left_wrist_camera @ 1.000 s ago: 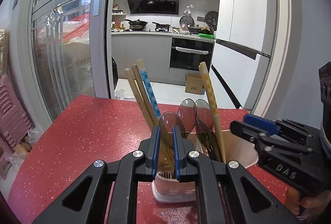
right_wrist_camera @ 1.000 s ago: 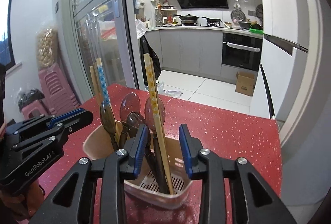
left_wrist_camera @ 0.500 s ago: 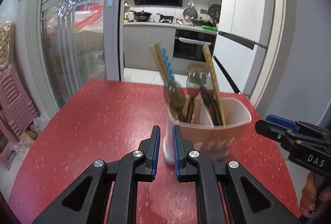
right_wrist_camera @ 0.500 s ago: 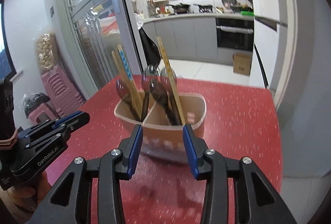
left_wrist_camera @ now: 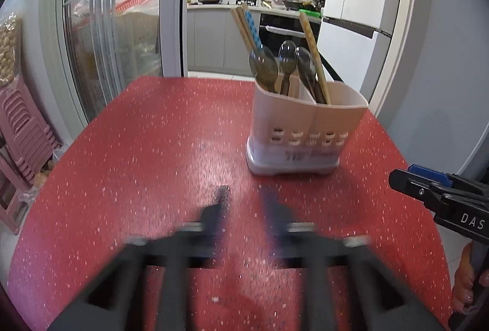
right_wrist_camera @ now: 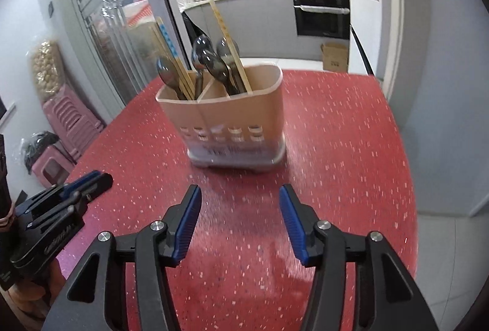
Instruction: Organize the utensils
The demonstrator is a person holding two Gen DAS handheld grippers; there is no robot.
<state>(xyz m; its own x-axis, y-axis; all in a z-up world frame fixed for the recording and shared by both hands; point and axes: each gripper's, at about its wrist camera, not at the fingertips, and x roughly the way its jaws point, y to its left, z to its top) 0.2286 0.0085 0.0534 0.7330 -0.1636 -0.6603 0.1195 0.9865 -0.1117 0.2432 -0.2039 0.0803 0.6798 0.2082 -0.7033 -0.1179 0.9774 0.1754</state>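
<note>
Right wrist view shows the holder [right_wrist_camera: 227, 123] standing upright on the red table [right_wrist_camera: 351, 153], at about 12 o'clock from the right gripper [right_wrist_camera: 240, 221], well apart from it; that gripper's jaws are opening with nothing between them. The left gripper [left_wrist_camera: 243, 208] is blurred in its own view, jaws also opening and empty, with the holder off at 1 o'clock. The holder looks like thin, light plastic, stiff but top-heavy with its load, so I judge it tips easily; its rim or divider wall would be the place to pinch. The spoons [right_wrist_camera: 211, 61] are smooth, probably slippery, with only their bowls showing; the chopsticks [right_wrist_camera: 227, 43] are light, stiff and thin, best pinched on the bare upper shafts. Handles and lower ends are hidden inside the compartments, and the exact count per compartment is hard to make out.
</note>
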